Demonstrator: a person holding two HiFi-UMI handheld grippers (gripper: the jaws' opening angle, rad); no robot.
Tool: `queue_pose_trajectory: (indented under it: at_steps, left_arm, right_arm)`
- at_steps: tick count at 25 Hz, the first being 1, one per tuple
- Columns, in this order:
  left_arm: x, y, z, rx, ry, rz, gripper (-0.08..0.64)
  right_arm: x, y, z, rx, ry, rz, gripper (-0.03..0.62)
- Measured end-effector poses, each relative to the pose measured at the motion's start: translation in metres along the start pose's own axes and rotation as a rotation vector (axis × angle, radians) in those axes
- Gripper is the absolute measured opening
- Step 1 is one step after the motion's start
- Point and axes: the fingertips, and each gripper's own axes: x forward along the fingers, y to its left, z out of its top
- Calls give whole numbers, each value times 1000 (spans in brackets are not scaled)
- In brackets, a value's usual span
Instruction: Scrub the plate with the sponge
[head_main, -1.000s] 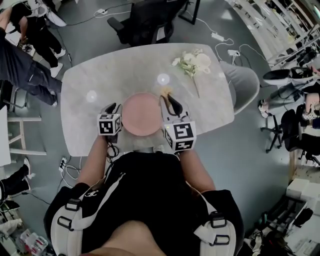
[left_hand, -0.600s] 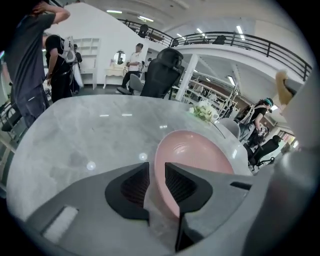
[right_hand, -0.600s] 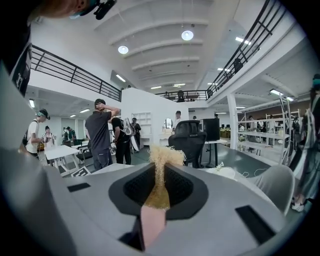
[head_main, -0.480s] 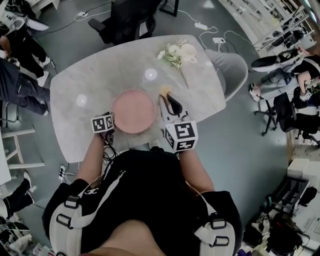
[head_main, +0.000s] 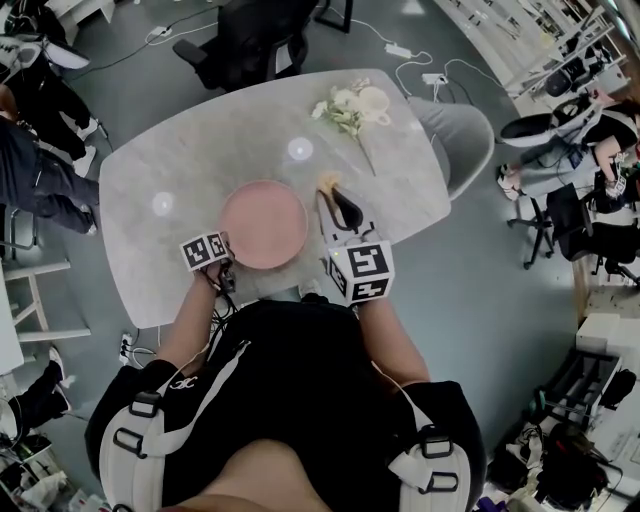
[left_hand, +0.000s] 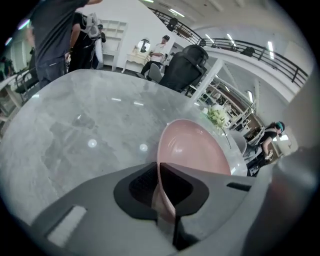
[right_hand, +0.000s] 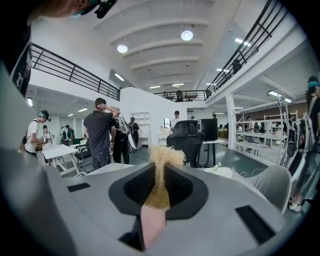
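Observation:
A round pink plate (head_main: 263, 224) lies on the marble table (head_main: 170, 150) in front of me. My left gripper (head_main: 226, 266) is at its near-left edge; in the left gripper view the plate's rim (left_hand: 161, 170) runs between the jaws and my left gripper (left_hand: 161, 187) is shut on it. To the right of the plate, my right gripper (head_main: 335, 203) is shut on a yellow fibrous sponge (head_main: 328, 183) with a pink backing. The sponge (right_hand: 160, 165) sticks out past my right gripper (right_hand: 159, 187) and is held off the plate.
A white flower bunch (head_main: 347, 106) lies at the table's far right. A black office chair (head_main: 255, 40) stands beyond the table and a grey chair (head_main: 462, 140) to its right. People (head_main: 30, 150) stand to the left.
The left gripper has dropped lower at the plate's near-left rim. The right gripper with the sponge stays beside the plate. The head view has shifted a little.

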Motion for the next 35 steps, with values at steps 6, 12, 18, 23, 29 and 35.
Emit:
queue_pose_trajectory:
  at_steps: [6,12,18,23,29,35]
  left_arm:
    - [-10,-4,9,-128,-15,-99,21]
    - [-34,-23,37,-108,-90,-151,29]
    - [-69,-54,66,-56,-170,-209,29]
    - [-98,-88,85,10,-231,-262,29]
    - [-126,-126,95,69,-294,-350,29]
    - [-141,-140,95,119,-318,-349,29]
  right_arm:
    - [4,4,0,0,-2,17,52]
    - [10,11,1,-4,0,45,52]
    - [20,31,-4,-19,21,115,52]
    - [42,58,-9,-75,68,191,52]
    - [74,106,-48,-97,223,354,52]
    - [88,138,-57,-142,279,437,52]
